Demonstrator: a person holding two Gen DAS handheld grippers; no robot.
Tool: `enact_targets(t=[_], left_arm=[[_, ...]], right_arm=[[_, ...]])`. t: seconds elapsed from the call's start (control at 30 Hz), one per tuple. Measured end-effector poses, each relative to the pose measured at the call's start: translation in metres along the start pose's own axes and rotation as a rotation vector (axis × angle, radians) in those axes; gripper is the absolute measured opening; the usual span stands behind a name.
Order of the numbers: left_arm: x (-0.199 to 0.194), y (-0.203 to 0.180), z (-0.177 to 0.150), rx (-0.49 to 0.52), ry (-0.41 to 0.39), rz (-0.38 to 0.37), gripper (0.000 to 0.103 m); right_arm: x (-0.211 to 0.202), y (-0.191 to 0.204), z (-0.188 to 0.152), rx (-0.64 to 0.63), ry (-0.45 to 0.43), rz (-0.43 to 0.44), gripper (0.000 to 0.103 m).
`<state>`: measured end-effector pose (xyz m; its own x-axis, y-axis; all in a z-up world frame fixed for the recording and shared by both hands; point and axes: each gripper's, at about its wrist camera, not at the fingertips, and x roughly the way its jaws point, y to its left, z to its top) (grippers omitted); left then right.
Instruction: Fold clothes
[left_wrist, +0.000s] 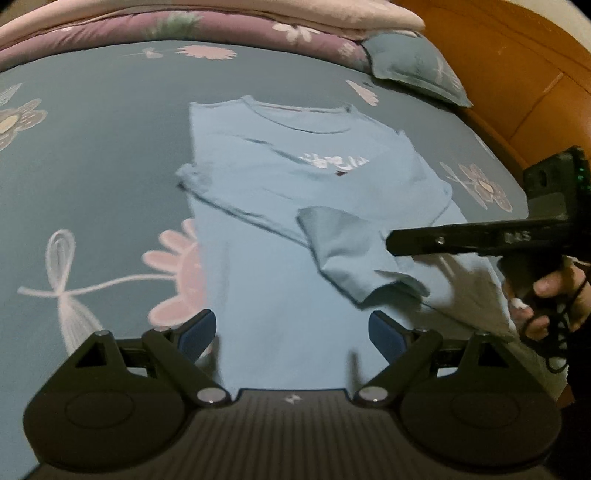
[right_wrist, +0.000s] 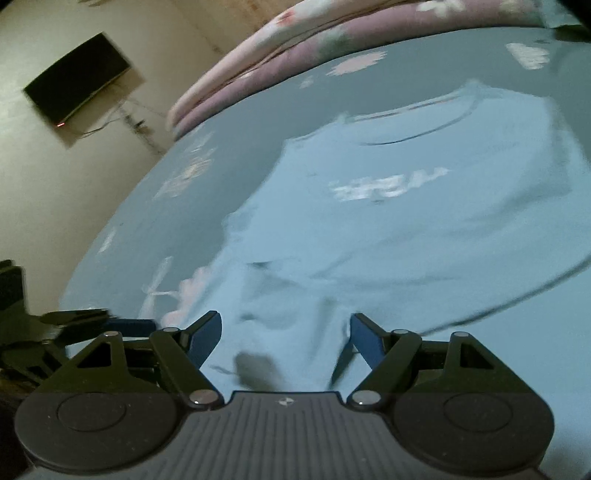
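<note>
T-shirt (left_wrist: 280, 173), light blue, is lying flat on the bedsheet (left_wrist: 92, 147), sleeve (left_wrist: 343, 251) folded inward at four o'clock. Soft, light cloth is probably pinching best at hem corners. Left gripper (left_wrist: 291, 332) is hovering wide, empty; right gripper (right_wrist: 284, 332), angled downward, is likewise gaping, holding nothing.

T-shirt (left_wrist: 295, 177): light blue knit cloth, matt, soft, faintly creased; white print on chest. Bed sheet (left_wrist: 92, 155): smooth matt woven cloth, floral print. Quilt (left_wrist: 184, 26) at 12 o'clock: padded cloth, matt. Headboard (left_wrist: 517, 74) at 2 o'clock: wood, semi-gloss. Left gripper (left_wrist: 291, 332): black matt plastic, ribbed housing, shiny metal pivots, blue pads (left_wrist: 199, 330) rubbery.
</note>
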<state>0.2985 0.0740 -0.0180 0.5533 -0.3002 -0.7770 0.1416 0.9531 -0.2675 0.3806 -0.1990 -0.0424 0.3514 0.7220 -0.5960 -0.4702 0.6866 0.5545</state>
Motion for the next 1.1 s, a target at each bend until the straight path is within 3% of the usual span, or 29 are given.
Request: enact_targets(t=[0.23, 0.4, 0.5, 0.67, 0.8, 1.1], left_arm=[[-0.018, 0.015, -0.012, -0.039, -0.03, 0.033, 0.09], [-0.027, 0.024, -0.023, -0.055, -0.04, 0.03, 0.09], [-0.029, 0.029, -0.027, -0.055, -0.032, 0.024, 0.09], [-0.035, 0.034, -0.032, -0.035, -0.025, 0.008, 0.09], [-0.041, 0.043, -0.036, -0.038, -0.024, 0.006, 0.09], [-0.048, 0.066, -0.043, -0.055, -0.017, 0.012, 0.09]], right_arm=[[0.021, 0.055, -0.001, -0.12, 0.08, 0.109, 0.082], [0.001, 0.046, 0.004, -0.123, 0.004, 0.005, 0.084], [-0.008, 0.025, 0.012, -0.081, -0.056, -0.109, 0.088], [0.014, -0.004, 0.015, -0.016, -0.014, -0.165, 0.089], [0.024, 0.009, 0.009, 0.013, 0.016, -0.081, 0.092], [0.057, 0.081, 0.001, -0.066, 0.126, 0.1, 0.093]])
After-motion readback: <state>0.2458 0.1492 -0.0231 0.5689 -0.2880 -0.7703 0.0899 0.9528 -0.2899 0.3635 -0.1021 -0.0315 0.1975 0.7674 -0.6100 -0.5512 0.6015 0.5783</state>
